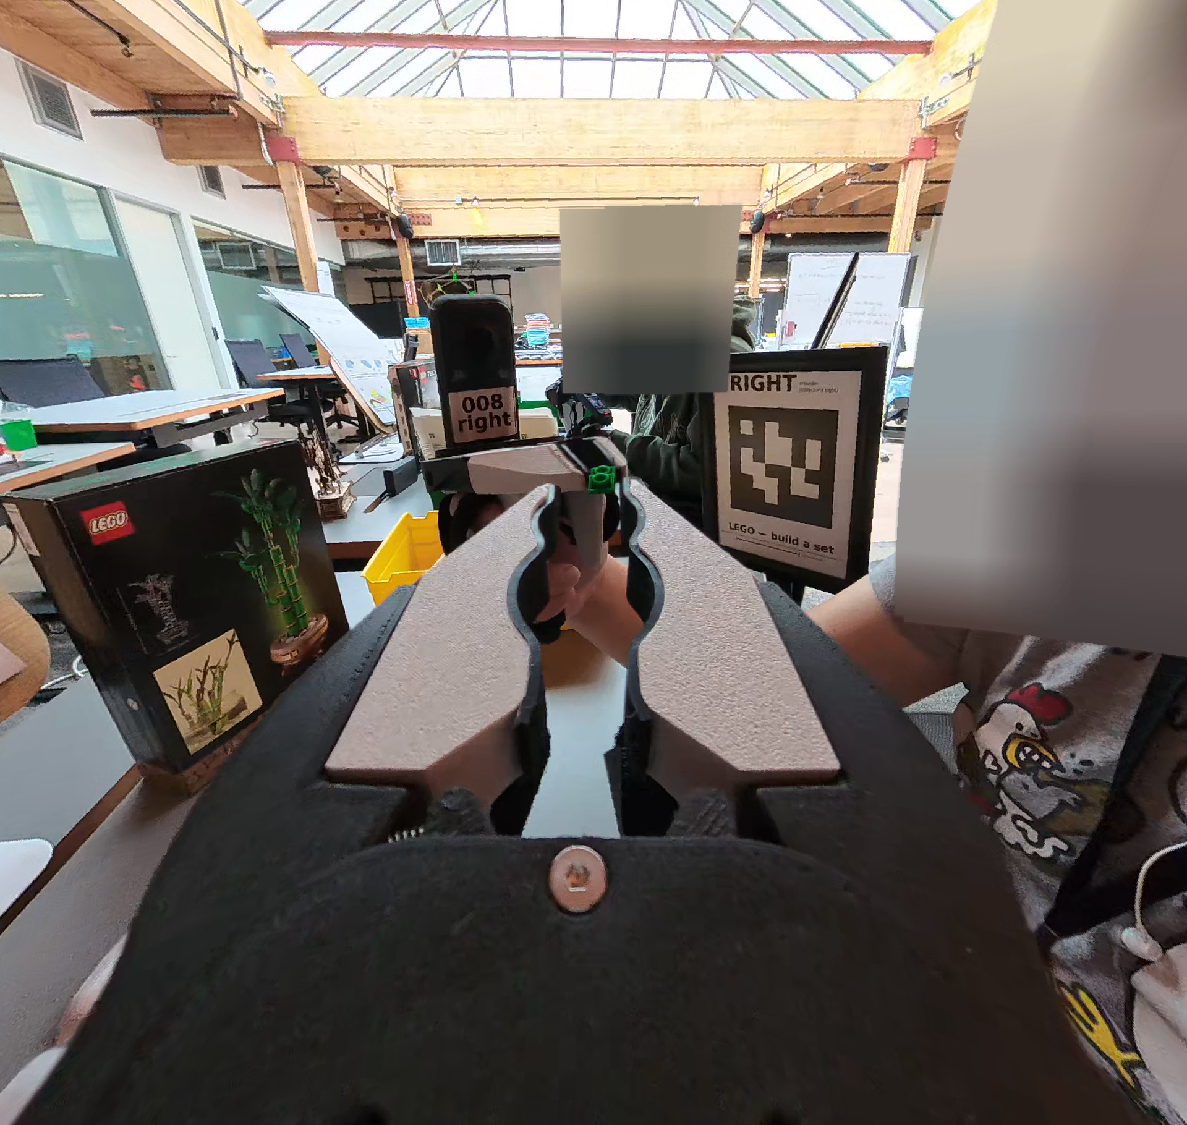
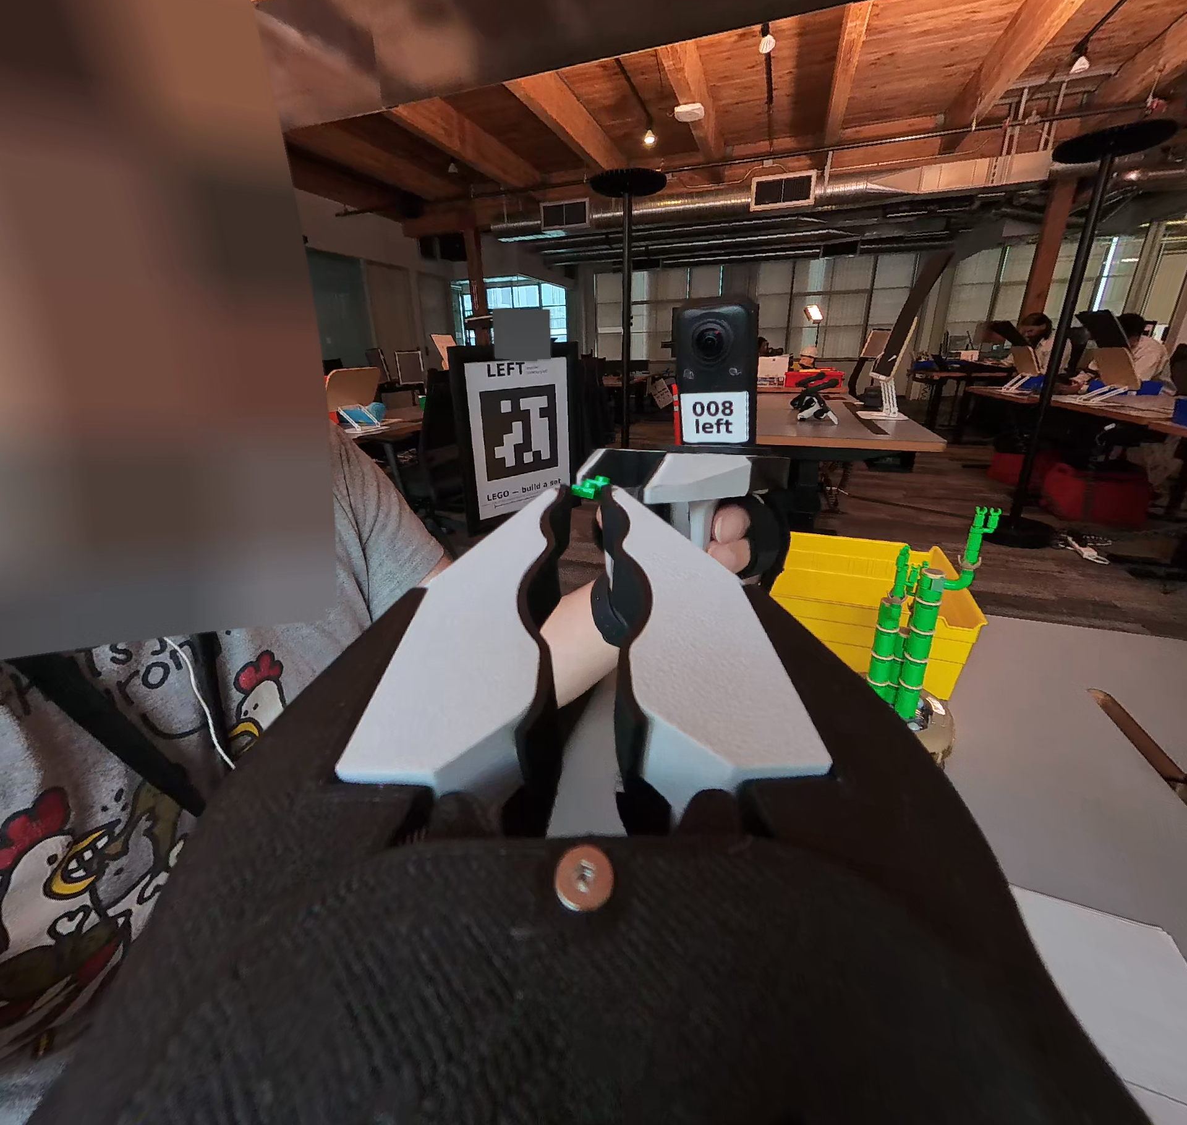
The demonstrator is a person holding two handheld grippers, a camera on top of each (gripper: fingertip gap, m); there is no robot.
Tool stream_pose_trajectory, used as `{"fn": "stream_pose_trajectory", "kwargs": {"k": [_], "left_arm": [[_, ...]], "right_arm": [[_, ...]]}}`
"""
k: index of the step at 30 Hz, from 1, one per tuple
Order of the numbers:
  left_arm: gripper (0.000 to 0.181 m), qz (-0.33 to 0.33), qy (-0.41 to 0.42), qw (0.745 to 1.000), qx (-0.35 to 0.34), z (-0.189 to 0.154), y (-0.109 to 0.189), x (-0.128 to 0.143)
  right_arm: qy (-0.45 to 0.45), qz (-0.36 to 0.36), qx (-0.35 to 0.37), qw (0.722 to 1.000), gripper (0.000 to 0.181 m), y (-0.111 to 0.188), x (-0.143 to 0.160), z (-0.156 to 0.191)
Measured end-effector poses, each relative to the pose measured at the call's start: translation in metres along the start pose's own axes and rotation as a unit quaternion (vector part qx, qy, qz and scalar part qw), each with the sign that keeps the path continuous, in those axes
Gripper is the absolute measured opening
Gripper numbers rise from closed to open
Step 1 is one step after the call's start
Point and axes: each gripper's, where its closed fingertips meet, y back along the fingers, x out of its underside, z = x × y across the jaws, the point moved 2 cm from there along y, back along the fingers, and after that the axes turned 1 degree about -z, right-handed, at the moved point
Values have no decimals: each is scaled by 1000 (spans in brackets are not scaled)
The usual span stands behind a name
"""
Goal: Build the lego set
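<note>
My right gripper (image 2: 586,495) is shut on a small green Lego piece (image 2: 591,487), held up in the air at its fingertips. In the left wrist view the same piece (image 1: 602,478) sits at the tip of the right gripper (image 1: 607,468), seen from the side. My left gripper (image 1: 586,495) is open, with its fingertips just below and on either side of the piece, not closed on it. It also shows in the right wrist view (image 2: 594,461), right behind the piece. A green bamboo model (image 2: 912,632) stands in a round pot (image 2: 931,725) on the table at the right.
A yellow bin (image 2: 835,587) stands behind the bamboo model and also shows in the left wrist view (image 1: 398,555). The black Lego box (image 1: 180,593) stands at the left. Marker signs (image 1: 783,465) (image 2: 520,433) stand upright on either side. White paper (image 2: 1124,978) lies on the grey table (image 2: 1060,773). Left and right tips are no more than a few centimetres apart. The green bamboo model (image 2: 912,632) is about 35 centimeters from both grippers' fingertips.
</note>
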Motion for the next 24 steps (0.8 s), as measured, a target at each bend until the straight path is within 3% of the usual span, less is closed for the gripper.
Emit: {"fn": "stream_pose_trajectory", "kwargs": {"k": [1,18,22,24], "left_arm": [[15,-1,-2,1000,-1,1,0,0],[5,10,-30,999,-8,1,-2,5],[5,41,-52,997,-38,8,2,9],[5,68,-66,994,-59,12,8,11]], "right_arm": [[1,0,0,1000,7,0,0,0],[1,-13,-5,1000,6,2,5,-6],[21,6,31,999,7,6,9,-14],[58,39,71,995,19,8,12,-18]]}}
